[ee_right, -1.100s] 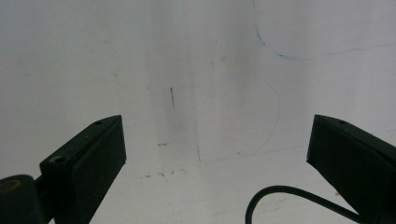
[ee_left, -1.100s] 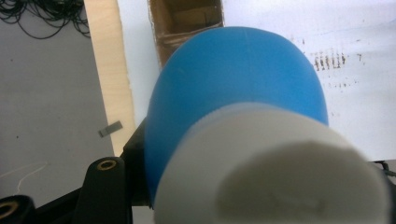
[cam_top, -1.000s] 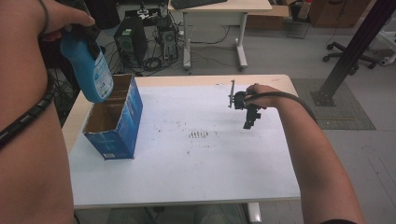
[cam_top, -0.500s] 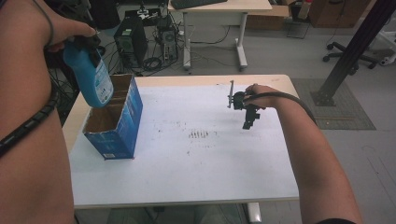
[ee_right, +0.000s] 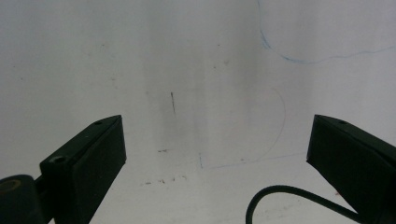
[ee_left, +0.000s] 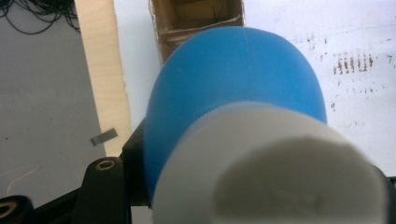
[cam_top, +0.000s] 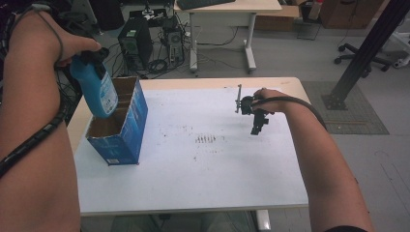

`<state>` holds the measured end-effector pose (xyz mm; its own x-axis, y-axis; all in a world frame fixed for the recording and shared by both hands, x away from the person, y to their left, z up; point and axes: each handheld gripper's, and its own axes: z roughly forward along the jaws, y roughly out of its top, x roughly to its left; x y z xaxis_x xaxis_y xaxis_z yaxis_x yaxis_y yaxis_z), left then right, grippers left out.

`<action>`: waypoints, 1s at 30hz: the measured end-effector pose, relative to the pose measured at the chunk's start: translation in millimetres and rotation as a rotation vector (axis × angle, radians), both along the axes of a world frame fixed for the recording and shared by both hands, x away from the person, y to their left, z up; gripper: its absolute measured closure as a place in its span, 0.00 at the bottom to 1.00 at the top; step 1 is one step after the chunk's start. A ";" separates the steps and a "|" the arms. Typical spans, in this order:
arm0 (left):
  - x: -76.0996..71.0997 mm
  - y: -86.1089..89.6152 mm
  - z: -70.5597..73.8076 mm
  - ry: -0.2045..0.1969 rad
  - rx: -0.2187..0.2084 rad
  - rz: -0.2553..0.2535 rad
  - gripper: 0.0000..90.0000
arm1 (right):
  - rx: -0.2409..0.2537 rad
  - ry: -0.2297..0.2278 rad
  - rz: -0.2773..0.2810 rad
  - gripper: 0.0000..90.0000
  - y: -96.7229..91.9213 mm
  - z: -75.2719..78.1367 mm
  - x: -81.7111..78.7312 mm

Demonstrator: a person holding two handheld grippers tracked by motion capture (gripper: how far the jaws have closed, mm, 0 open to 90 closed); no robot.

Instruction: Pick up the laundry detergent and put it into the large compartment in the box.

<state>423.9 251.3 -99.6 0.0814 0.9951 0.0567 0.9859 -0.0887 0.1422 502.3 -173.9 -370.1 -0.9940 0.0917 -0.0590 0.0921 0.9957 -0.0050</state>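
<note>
At the upper left of the high view, the left tongs [cam_top: 87, 60] clamp a blue bottle [cam_top: 99, 92] by its neck, upright, white cap up, its base dipping into the open cardboard box [cam_top: 126, 130] on the desk [cam_top: 203, 183]. Lowering and release remain, I'd judge. The right tongs [cam_top: 256, 126] hover open, empty, centre-right.

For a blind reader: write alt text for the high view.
The left tongs hold a blue bottle upright over an open blue cardboard box at the left of a white table. The right tongs hang open above the table's right side.
</note>
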 end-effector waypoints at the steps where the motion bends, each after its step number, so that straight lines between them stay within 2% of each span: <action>1: 0.5 0.7 -2.6 -0.002 -0.002 0.000 0.44 | 0.000 0.000 0.000 0.05 0.0 0.0 0.0; 4: 2.5 3.2 -12.9 -0.002 -0.003 -0.001 0.44 | -0.003 0.002 -0.001 0.05 1.0 -1.2 0.2; 23: 8.2 7.3 -55.6 0.017 -0.030 -0.007 0.44 | -0.003 0.006 -0.001 0.05 1.1 -2.5 0.9; 25: 8.7 8.0 -63.0 0.018 -0.055 -0.005 0.44 | -0.002 0.006 0.000 0.05 1.0 -2.6 0.9; 30: 10.2 6.0 -73.2 0.031 -0.044 -0.007 0.44 | -0.003 0.006 -0.003 0.05 1.4 -2.8 0.3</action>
